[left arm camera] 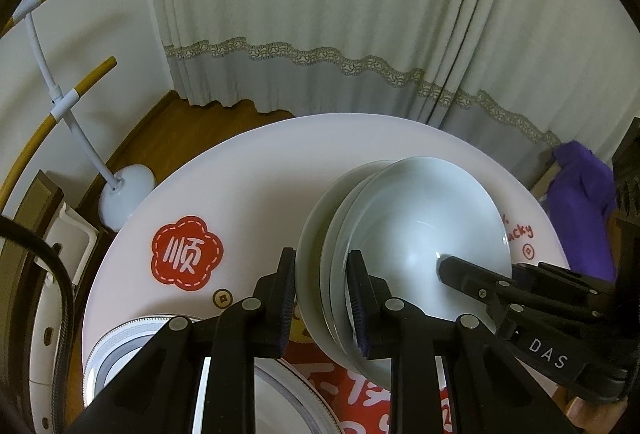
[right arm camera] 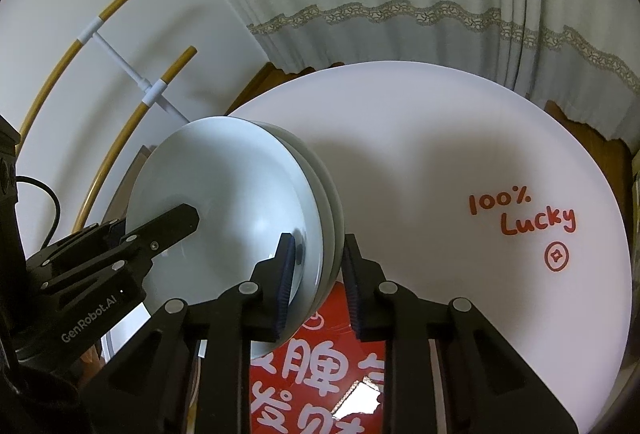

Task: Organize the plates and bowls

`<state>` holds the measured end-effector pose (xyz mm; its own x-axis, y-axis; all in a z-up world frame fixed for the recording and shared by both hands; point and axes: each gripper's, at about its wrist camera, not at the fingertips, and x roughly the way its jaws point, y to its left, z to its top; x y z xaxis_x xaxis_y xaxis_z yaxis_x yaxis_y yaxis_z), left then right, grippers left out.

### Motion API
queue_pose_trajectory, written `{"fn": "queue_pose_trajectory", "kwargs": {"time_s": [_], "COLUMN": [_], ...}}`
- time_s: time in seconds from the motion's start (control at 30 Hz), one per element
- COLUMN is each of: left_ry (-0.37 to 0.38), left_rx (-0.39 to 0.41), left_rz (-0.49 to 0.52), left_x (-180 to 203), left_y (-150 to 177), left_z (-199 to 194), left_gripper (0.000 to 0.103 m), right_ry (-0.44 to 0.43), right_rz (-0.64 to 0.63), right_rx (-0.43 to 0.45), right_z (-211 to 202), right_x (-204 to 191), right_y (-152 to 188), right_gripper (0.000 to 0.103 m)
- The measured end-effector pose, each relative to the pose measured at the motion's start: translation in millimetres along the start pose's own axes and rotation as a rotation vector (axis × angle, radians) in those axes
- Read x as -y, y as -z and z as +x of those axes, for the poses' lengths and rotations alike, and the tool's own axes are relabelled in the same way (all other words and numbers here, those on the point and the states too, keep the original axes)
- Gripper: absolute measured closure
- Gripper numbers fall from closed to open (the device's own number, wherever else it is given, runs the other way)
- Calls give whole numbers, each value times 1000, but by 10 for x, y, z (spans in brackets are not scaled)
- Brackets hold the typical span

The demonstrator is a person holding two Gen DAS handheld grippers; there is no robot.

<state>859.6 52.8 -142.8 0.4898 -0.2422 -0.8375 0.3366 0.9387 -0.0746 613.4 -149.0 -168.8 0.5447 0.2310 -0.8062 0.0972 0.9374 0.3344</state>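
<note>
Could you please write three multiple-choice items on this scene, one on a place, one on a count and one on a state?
1. Where on the round table is the writing "100% Lucky", seen from the right wrist camera?
A. Right of the stacked bowls
B. Under the bowls
C. On the curtain

2. How many grippers grip the stacked bowls?
A. None
B. One
C. Two

3. How do the bowls sit?
A. Flat on the table, mouths up
B. Tilted up on edge
C. Upside down on the floor

Answers:
1 A: the red words lie on the bare white top to the right of the stack.
2 C: the left gripper clamps one side of the rims and the right gripper the other.
3 B: the rims stand nearly upright between the pads.
</note>
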Motion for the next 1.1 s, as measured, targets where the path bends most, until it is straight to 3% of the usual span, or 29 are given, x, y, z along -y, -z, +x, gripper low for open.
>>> {"fn": "queue_pose_trajectory", "kwargs": {"time_s": [1.1], "left_ry": [70], "left_rx": [-20], "left_rz": [-77], "left_x": [-204], "left_y": [-3], "left_z": [132], "left_gripper": [81], "right_ry": [17], "right_rz": [0], "right_rx": [-3], "right_z": [-49], "right_x": [-54], "right_y": [-54], "right_gripper": [80]}}
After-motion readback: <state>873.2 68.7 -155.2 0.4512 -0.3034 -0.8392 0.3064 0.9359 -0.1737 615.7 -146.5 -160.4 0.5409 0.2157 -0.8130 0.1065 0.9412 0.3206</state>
